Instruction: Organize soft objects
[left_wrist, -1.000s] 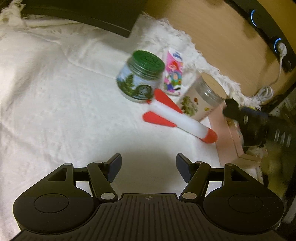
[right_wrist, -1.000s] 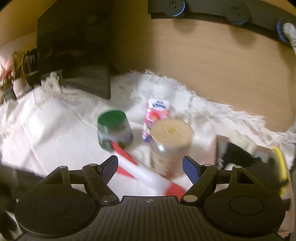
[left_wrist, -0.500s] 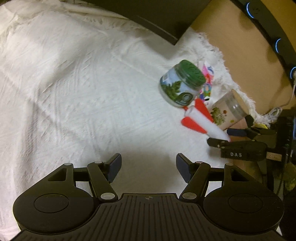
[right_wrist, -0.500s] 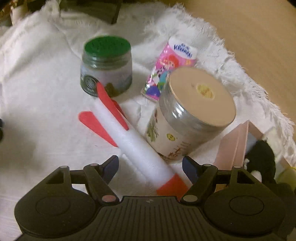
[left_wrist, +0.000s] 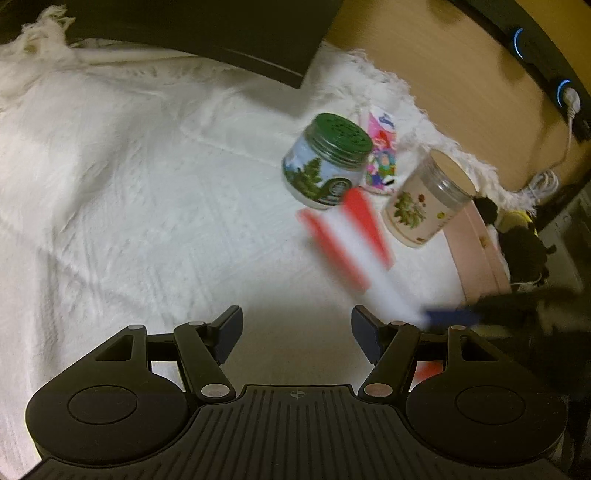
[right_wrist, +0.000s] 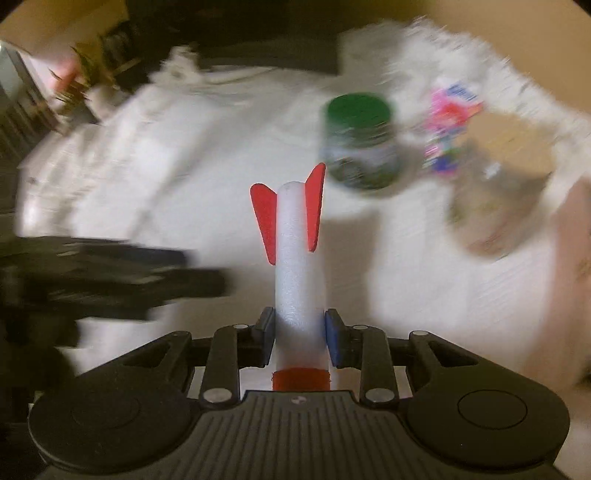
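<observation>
Foam rocket (right_wrist: 300, 266) sits between the right gripper (right_wrist: 300, 338) fingers, fins pointing far, nose end near. Lidded jar (right_wrist: 357, 142) lies beyond it to the right on the cloth (left_wrist: 129, 206); tissue pack (left_wrist: 381, 155) just behind that jar. Second jar (left_wrist: 428, 199) is right of both, tilted. Box (left_wrist: 480, 251) at the cloth's right edge holds a plush toy (left_wrist: 522, 254). Left gripper (left_wrist: 297, 332) hovers over bare cloth at near centre, rocket to its right.
</observation>
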